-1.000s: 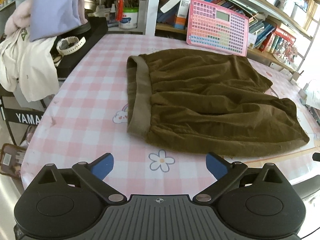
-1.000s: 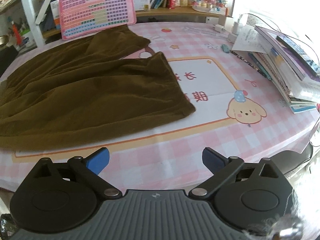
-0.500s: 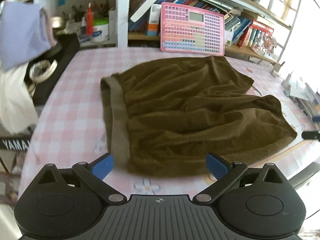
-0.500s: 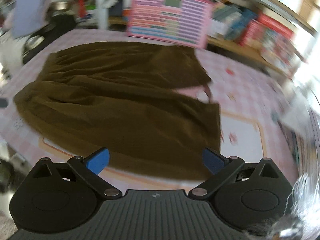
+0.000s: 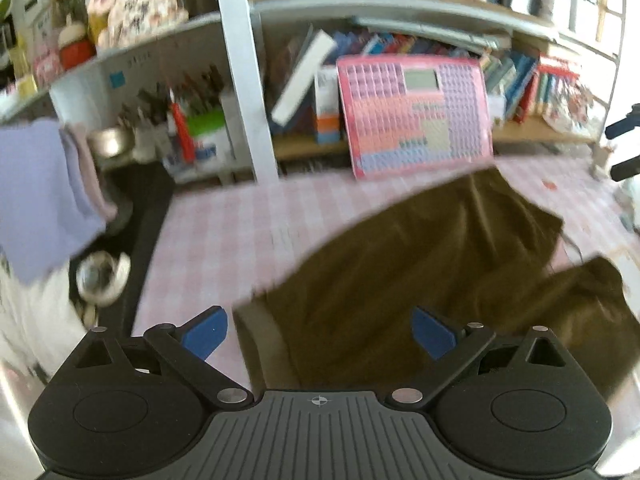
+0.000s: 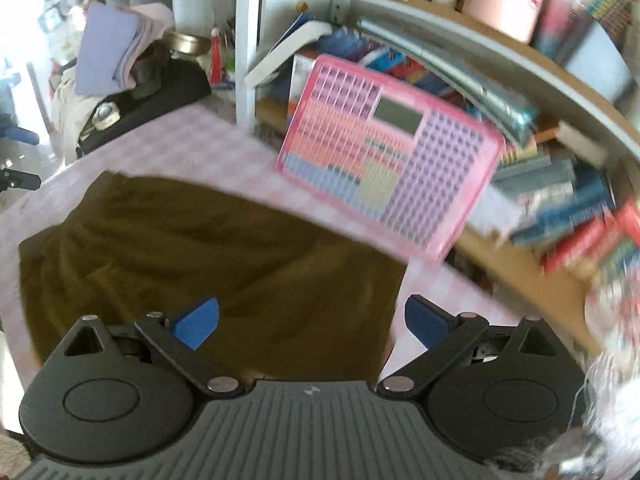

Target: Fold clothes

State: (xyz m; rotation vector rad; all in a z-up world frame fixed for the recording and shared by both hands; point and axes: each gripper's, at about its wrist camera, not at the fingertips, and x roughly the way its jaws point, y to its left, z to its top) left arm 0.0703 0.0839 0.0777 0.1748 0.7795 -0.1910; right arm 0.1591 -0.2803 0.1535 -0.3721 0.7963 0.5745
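Pink-checked cloth covered the desk [image 5: 224,232], and on it the brown shorts [image 5: 420,280] lay spread flat, waistband toward my left tool [image 5: 320,336], leg hems toward my right tool [image 6: 312,322]. Both tools were spread wide, holding nothing, above the fabric. I judged the cloth soft, light and limp, best pinched at the waistband corner and a leg hem.

Left hand-held gripper [image 5: 319,334]: jaws spread wide, holding nothing
Brown shorts [image 5: 420,280]: spread flat on the pink checked worktop [image 5: 224,232]
Pink toy keyboard [image 5: 416,116]: leaning against the shelf [image 5: 400,4]
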